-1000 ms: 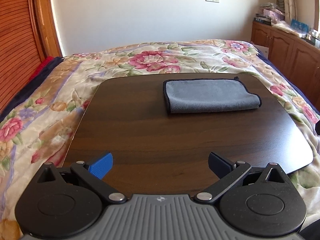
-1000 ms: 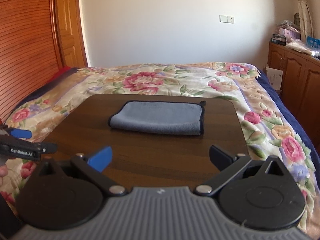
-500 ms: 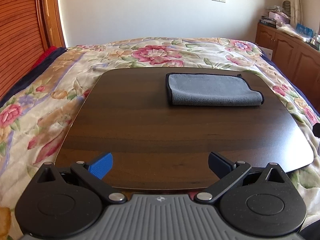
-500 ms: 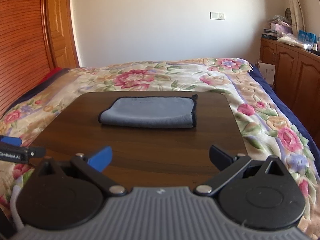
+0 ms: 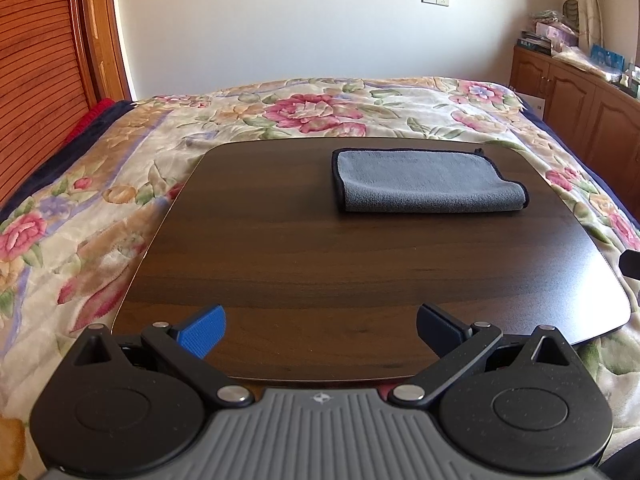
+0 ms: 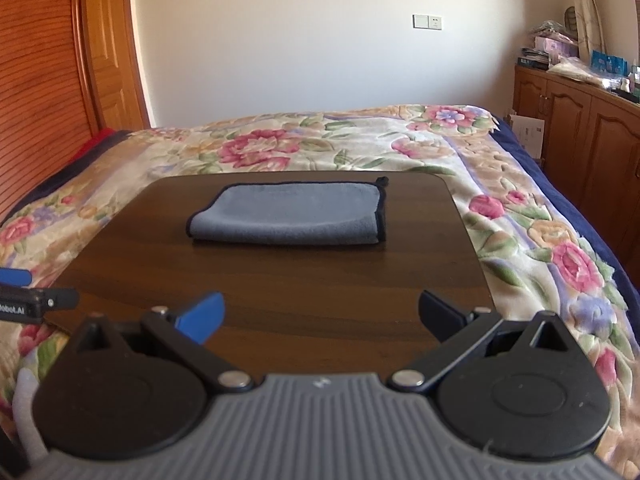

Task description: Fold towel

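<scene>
A grey towel (image 5: 424, 182) with a dark hem lies folded flat on the far part of a dark wooden board (image 5: 320, 264); it also shows in the right wrist view (image 6: 292, 214). My left gripper (image 5: 320, 326) is open and empty, held over the board's near edge, well short of the towel. My right gripper (image 6: 320, 316) is open and empty, also over the near edge of the board (image 6: 280, 280). The left gripper's tip (image 6: 24, 288) shows at the left edge of the right wrist view.
The board rests on a bed with a floral blanket (image 5: 100, 208). A wooden headboard (image 5: 36, 80) stands at the left. Wooden cabinets (image 5: 580, 108) with clutter on top line the right wall. A white wall is behind the bed.
Both grippers have drawn back and risen slightly, so the towel and board look farther away. The towel has not moved. Both stay open.
</scene>
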`<control>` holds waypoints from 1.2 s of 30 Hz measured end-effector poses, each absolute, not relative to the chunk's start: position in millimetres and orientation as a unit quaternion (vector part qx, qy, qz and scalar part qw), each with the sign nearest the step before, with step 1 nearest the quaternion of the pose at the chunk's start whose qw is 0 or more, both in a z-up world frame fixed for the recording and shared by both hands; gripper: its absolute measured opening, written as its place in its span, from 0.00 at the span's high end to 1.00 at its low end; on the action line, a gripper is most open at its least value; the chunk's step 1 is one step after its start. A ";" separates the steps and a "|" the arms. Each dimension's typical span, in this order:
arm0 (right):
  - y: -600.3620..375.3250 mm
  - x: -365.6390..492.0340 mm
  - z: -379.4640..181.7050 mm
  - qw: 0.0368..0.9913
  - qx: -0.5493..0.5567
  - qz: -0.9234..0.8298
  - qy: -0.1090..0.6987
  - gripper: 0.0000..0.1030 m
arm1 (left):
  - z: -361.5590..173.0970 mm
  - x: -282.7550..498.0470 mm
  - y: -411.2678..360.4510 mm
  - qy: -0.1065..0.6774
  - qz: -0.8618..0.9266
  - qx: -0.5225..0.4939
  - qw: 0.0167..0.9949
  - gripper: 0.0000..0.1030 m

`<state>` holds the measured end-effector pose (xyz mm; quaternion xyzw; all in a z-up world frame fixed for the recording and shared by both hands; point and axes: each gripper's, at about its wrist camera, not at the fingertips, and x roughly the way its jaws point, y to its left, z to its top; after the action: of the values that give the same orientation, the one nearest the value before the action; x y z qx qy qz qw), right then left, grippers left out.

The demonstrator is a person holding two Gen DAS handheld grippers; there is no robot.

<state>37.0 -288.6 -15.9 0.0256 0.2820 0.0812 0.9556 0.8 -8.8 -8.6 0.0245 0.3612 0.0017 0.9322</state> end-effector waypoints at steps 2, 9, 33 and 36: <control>-289.1 38.1 -16.0 0.956 0.027 0.080 0.282 0.00 | -8.2 0.4 -8.6 0.359 0.003 0.025 0.933 0.03; -289.3 38.3 -16.5 0.955 0.026 0.079 0.285 0.00 | -5.8 0.6 -8.3 0.354 0.007 0.024 0.935 0.03; -291.8 39.0 -19.0 0.954 0.028 0.077 0.288 0.00 | -5.3 -0.2 -7.4 0.350 0.005 0.023 0.936 0.03; -291.7 39.1 -18.9 0.954 0.028 0.077 0.288 0.00 | -5.3 -0.2 -7.4 0.350 0.005 0.023 0.936 0.03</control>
<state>39.1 -291.7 -18.9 0.0277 0.2877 0.0767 0.9542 -0.2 -7.4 -5.3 0.0231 0.3503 0.0052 0.9363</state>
